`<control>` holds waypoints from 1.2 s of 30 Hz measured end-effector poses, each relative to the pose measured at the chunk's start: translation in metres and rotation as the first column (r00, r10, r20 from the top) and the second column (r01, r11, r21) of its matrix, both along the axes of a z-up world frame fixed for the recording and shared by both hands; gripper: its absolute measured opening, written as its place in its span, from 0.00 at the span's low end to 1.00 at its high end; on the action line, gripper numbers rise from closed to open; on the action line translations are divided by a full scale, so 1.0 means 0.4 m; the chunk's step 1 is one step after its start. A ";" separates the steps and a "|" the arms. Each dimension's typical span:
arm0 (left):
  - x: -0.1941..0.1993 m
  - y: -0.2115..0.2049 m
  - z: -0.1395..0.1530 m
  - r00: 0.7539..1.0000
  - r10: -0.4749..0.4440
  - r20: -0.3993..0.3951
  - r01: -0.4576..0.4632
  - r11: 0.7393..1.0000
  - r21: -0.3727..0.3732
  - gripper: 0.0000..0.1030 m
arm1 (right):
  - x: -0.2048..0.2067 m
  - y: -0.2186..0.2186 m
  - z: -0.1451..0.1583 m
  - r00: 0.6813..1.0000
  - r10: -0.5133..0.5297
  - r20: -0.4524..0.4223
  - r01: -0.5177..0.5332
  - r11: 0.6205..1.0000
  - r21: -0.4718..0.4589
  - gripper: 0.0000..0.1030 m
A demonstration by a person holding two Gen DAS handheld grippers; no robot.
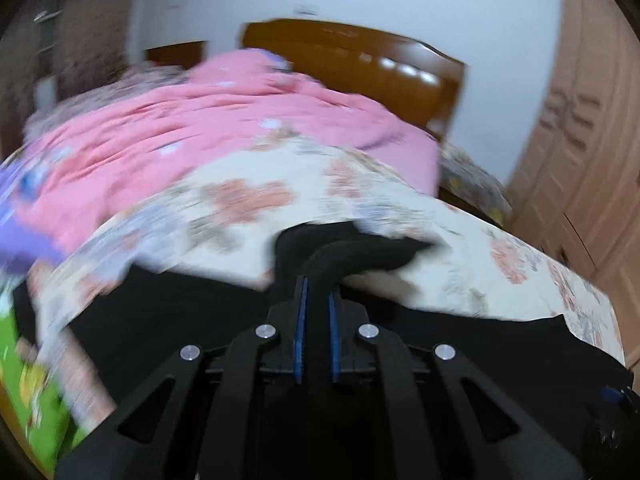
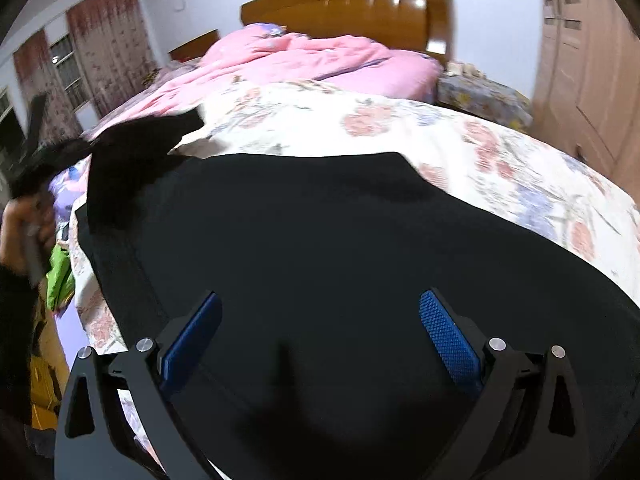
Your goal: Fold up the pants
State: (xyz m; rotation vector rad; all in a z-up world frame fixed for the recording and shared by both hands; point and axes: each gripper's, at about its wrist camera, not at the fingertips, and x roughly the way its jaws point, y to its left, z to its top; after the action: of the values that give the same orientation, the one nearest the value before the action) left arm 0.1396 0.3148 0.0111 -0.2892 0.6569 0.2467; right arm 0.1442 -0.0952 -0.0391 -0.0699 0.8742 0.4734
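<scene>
One pair of black pants point(image 2: 304, 240) lies spread over the flowered sheet point(image 2: 460, 140) of the bed, one end lifted. The left tongs point(image 1: 318, 292) are clamped on a bunched fold of that cloth. The right tongs point(image 2: 320, 320) hang wide apart above the pants, gripping nothing.
</scene>
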 end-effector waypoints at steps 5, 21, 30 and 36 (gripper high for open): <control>-0.106 0.121 -0.167 0.979 0.101 -0.177 -0.111 0.993 -0.046 0.26 | 0.019 0.032 -0.020 0.999 0.026 -0.030 -0.026 1.000 0.007 0.94; 0.062 -0.175 -0.189 0.894 -0.216 -0.393 0.434 0.636 0.638 0.81 | 0.013 0.033 -0.013 0.999 0.010 -0.034 -0.009 1.000 0.022 0.94; 0.073 0.035 -0.095 0.912 -0.368 -0.179 0.399 0.897 0.192 0.17 | -0.004 0.042 -0.013 0.999 0.019 -0.041 -0.017 0.999 0.032 0.94; -0.081 0.369 -0.095 0.984 0.006 0.176 0.084 0.863 -0.499 0.17 | -0.043 0.206 -0.007 0.971 0.238 0.013 -0.237 0.970 -0.046 0.94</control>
State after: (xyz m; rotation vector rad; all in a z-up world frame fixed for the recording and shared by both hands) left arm 0.1073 0.4623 -0.0267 -0.7948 0.5466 0.0018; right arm 0.1272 -0.0127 -0.0419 -0.2211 0.8627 0.6769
